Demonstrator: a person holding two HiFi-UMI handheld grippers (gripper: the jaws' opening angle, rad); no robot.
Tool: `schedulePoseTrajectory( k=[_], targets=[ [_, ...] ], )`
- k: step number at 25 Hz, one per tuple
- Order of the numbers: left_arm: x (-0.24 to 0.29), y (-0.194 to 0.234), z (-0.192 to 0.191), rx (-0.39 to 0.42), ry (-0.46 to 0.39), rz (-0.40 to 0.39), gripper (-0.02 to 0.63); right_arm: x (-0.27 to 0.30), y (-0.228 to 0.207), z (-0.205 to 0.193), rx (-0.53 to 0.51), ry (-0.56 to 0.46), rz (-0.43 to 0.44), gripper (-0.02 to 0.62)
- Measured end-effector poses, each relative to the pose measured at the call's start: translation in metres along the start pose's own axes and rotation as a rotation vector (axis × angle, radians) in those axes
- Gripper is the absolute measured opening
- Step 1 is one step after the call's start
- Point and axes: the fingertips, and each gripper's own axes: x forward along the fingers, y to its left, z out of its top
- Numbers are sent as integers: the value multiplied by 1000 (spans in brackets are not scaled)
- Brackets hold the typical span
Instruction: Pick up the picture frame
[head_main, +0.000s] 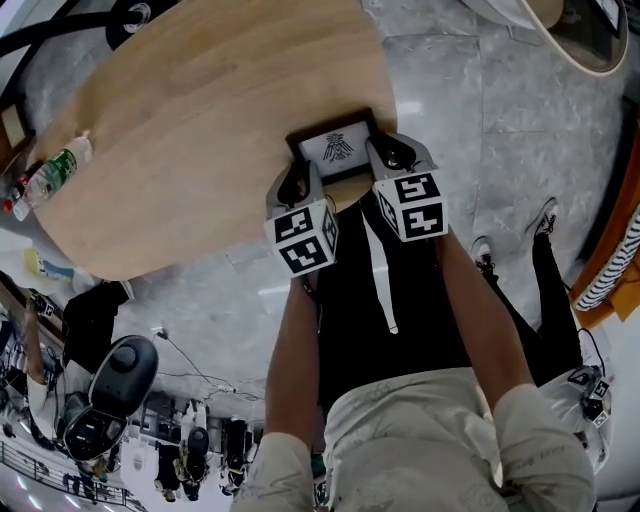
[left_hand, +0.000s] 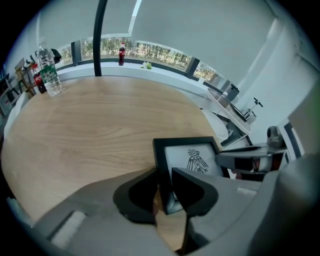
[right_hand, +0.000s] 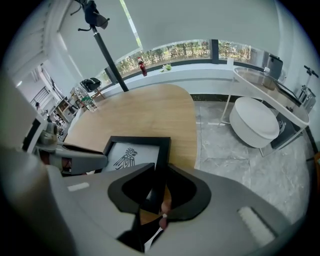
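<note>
I see the picture frame (head_main: 335, 148) lying flat at the near edge of the wooden desk (head_main: 200, 120), right in front of me. My left gripper (head_main: 302, 182) has its fingers spread wide astride the frame's left rail. My right gripper (head_main: 394, 158) straddles the right rail likewise, fingers apart, not clamped.

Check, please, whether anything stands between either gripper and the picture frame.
Nothing visible does. The left gripper and the right gripper each have a side rail of the picture frame between their open fingers, at the near edge of the table.
</note>
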Motion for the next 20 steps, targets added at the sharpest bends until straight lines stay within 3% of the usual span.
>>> schedulePoseTrajectory(
  k=[7, 20],
  targets=[
    [-3, 1, 0, -33, 4, -7, 87, -1, 0, 0, 8, 22, -3, 75],
    [-31, -16, 35, 9, -64, -12, 86, -36, -1, 33, -5, -47, -32, 74]
  ],
)
